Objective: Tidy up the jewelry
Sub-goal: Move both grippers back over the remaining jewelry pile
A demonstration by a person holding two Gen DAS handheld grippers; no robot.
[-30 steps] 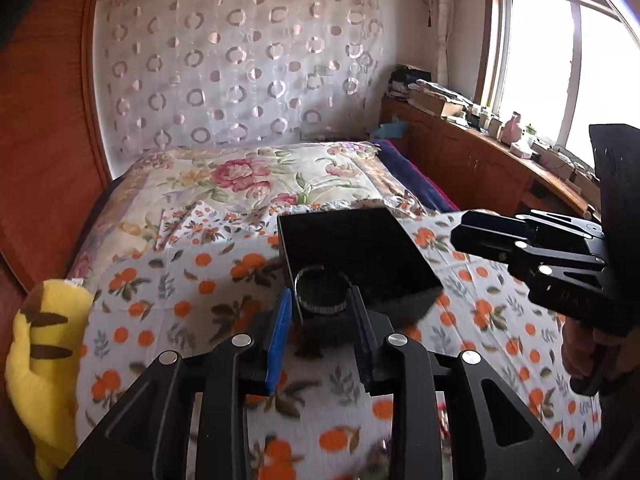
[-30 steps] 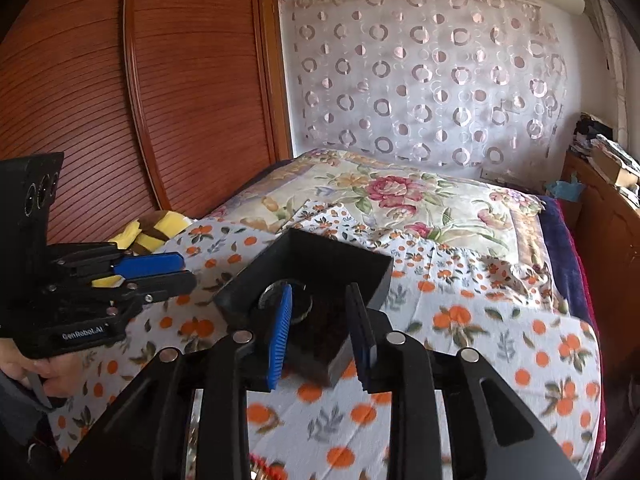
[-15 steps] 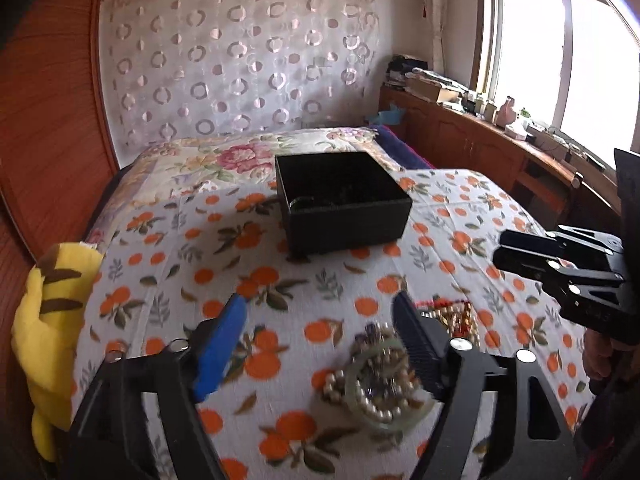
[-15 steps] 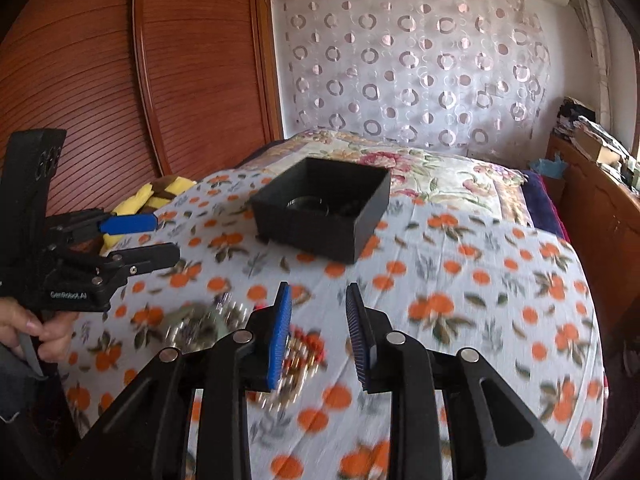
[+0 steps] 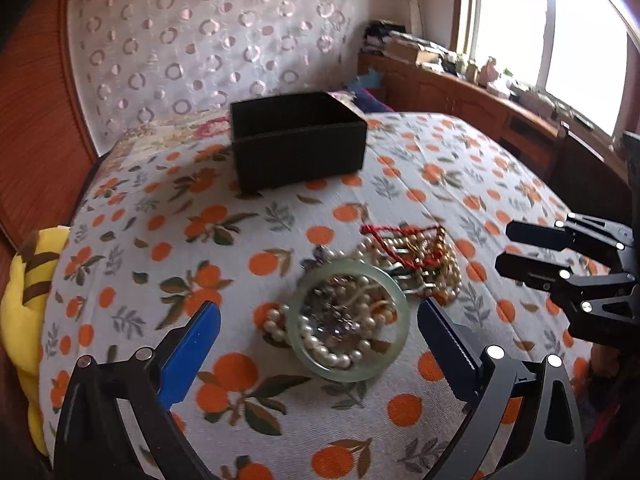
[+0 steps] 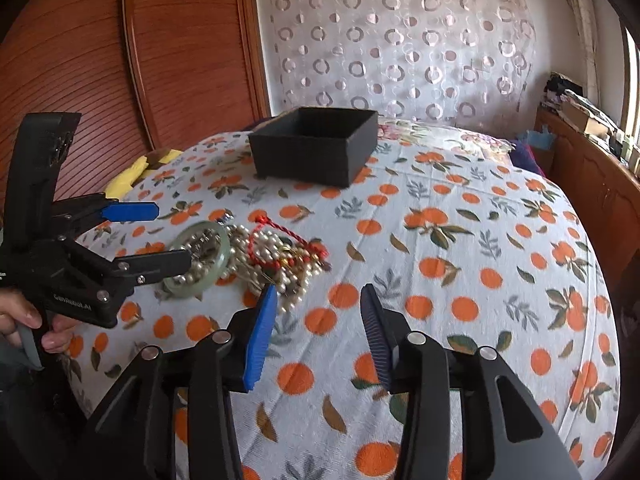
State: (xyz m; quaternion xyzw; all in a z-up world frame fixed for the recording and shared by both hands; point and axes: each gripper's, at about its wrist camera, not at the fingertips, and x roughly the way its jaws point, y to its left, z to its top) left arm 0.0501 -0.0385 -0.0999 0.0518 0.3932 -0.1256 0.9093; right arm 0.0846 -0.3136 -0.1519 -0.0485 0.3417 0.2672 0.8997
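At the far left of the right wrist view, a person's hand (image 6: 24,322) grips the handle of the left claw (image 6: 154,236), whose black body carries white lettering that reads roughly "GenRobot.AI". Its jaws have just been opening and now stand spread wide and released; from its own camera the left claw (image 5: 318,334) has the pale green jade bangle (image 5: 349,322) lying between the blue finger pads (image 5: 190,350), which do not touch it.

A yellow plush toy (image 5: 24,308) with brown stripes lies at the left edge of the bed. The bedspread (image 6: 460,248), white with oranges and leaves, bears everything. The bangle (image 6: 200,256) lies flat on a heap of pearl strands (image 5: 320,340). Just right of it, touching, are more pearl beads tangled with a red cord (image 5: 404,246) and gold-coloured bits; the heap is slightly blurred.

Farther back, well apart from the heap, stands an open black box (image 6: 316,148); its inside cannot be seen.

The right claw (image 6: 318,330) hovers near the right edge of the heap, its jaws having just been opening, now partly spread with only bedspread between them, grasping nothing. In the left wrist view the right claw (image 5: 508,250) enters from the right, beside the beads.

A wooden sideboard (image 5: 480,116) cluttered with small items runs under the window; no label there can be read.
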